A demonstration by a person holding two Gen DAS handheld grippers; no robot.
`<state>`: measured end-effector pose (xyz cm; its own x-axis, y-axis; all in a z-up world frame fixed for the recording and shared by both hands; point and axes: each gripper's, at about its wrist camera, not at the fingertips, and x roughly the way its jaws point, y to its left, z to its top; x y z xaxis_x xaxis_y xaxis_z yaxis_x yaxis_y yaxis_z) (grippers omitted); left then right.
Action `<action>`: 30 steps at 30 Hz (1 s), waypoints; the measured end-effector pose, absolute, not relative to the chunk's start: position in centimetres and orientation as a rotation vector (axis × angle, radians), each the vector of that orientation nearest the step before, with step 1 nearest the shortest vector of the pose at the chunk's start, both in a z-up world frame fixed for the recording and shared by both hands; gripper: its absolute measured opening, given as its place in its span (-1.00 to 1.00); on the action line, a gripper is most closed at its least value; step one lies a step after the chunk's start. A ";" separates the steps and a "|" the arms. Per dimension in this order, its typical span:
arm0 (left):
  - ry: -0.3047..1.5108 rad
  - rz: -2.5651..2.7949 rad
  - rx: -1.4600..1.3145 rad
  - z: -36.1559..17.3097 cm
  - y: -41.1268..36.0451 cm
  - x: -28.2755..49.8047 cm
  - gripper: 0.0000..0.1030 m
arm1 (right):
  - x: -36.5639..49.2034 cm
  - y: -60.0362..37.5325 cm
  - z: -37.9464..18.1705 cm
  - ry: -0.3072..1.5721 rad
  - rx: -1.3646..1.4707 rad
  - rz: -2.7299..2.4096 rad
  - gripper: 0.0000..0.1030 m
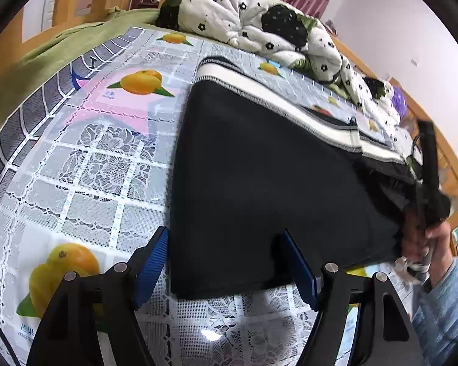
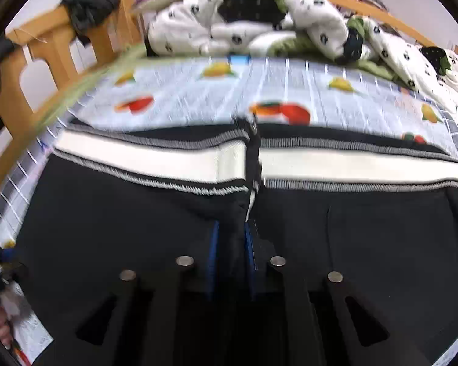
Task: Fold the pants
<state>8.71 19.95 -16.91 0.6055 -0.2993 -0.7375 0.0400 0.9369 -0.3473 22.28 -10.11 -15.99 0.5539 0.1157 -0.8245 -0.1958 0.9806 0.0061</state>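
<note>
A: Bed (image 1: pixel 30 70) with a wooden frame, fruit-printed lace cloth (image 1: pixel 85 164) over it; where are the black pants with the white striped waistband (image 1: pixel 259 183)?

B: Flat on that cloth, in front of the flowered white quilt (image 1: pixel 259 21).

A: Left gripper (image 1: pixel 226 262)?

B: Wide apart, straddling the pants' near corner.

A: Right gripper (image 2: pixel 232 244)?

B: Narrow, pinching a black fold below the waistband.

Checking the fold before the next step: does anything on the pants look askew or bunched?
Mostly tidy: the pants lie flat, with the near hem straight between the left claw fingers. The odd spot is a raised ridge of black cloth pinched up in the right claw, just below the white stripe.
</note>
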 end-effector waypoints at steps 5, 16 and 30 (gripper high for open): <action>0.916 -0.172 -0.281 -17.2 19.8 8.8 0.40 | 19.7 -11.2 -13.7 0.909 -0.063 0.156 -0.32; 0.906 -0.119 -0.316 -16.8 19.8 7.4 0.38 | 10.4 -22.7 -10.0 0.846 0.027 0.017 0.08; 0.895 -0.109 -0.417 -17.7 19.7 8.6 0.39 | 7.0 -32.3 -13.7 0.822 0.182 -0.012 0.09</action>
<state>8.58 19.65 -17.71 0.6259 -0.2639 -0.7339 -0.0797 0.9144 -0.3968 6.95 -32.27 -13.68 0.6816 0.0602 -0.7293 0.0807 0.9843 0.1567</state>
